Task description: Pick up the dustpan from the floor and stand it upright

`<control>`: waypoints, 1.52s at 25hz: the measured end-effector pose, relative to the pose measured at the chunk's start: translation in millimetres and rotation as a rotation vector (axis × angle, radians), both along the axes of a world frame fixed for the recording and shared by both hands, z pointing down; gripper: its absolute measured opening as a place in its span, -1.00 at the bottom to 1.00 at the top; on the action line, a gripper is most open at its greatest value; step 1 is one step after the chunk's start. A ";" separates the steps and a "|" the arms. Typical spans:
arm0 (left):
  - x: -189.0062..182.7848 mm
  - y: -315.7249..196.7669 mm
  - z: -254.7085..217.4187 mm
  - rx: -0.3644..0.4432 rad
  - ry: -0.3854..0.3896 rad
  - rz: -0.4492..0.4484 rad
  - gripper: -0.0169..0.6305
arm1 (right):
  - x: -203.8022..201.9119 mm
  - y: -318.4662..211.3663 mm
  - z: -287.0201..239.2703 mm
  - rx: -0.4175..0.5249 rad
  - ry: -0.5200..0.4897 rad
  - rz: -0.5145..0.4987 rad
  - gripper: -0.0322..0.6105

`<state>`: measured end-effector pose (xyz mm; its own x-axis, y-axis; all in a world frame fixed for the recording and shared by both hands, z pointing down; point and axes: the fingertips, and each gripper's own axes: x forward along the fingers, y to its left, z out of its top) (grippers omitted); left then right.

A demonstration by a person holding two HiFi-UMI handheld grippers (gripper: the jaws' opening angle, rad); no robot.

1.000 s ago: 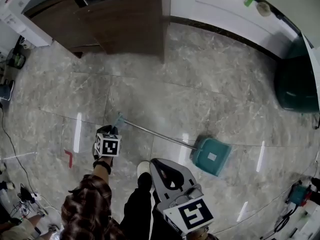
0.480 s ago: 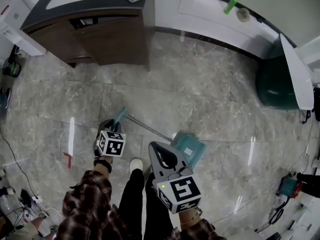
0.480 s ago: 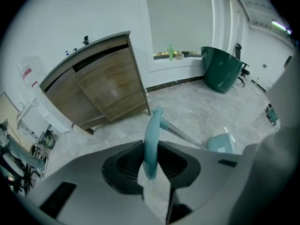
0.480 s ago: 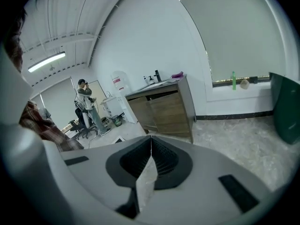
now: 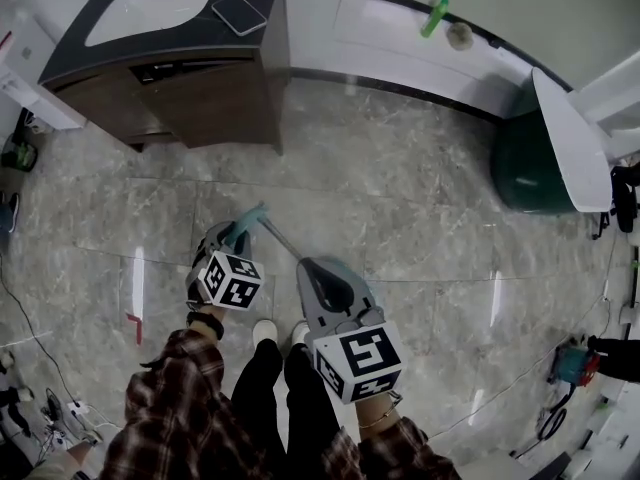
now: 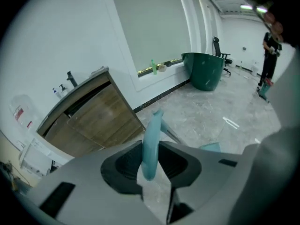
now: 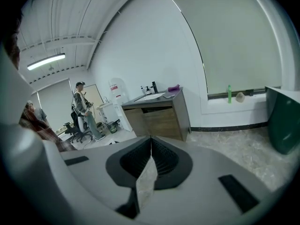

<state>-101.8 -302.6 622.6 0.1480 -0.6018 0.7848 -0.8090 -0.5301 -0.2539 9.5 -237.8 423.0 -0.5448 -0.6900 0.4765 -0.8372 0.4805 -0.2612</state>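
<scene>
Spreading across most of the head view, the grey marble floor [image 5: 420,208] is cut off at the bottom by the person's checked sleeves and dark trousers. A wooden vanity cabinet [image 5: 200,98] fills the upper left, and a dark green bin [image 5: 525,173] at the right edge is partly covered by a white panel. Near the lower centre the right gripper [image 5: 308,268] hides the pan of the dustpan [image 5: 280,240]. Only the metal shaft and the teal grip [image 5: 245,223] show there, slanting up toward the left gripper [image 5: 230,238], whose jaws are hard to read from above. The left gripper view settles that. The teal grip [image 6: 152,130] stands between the jaws, touching both pads, and they have just been easing wider. A teal corner of the pan [image 6: 210,147] peeks over the gripper body, but whether it rests on the floor cannot be told. The right gripper view shows its jaws [image 7: 151,139] pressed together on nothing, and a person [image 7: 83,111] standing far back. A phone [image 5: 239,13] lies on the counter and a green bottle [image 5: 434,16] on the sill.
</scene>
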 end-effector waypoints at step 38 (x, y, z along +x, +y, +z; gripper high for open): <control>115.7 84.9 -66.2 0.061 0.042 0.053 -0.57 | 139.1 67.7 -46.1 0.034 -0.029 0.200 -0.87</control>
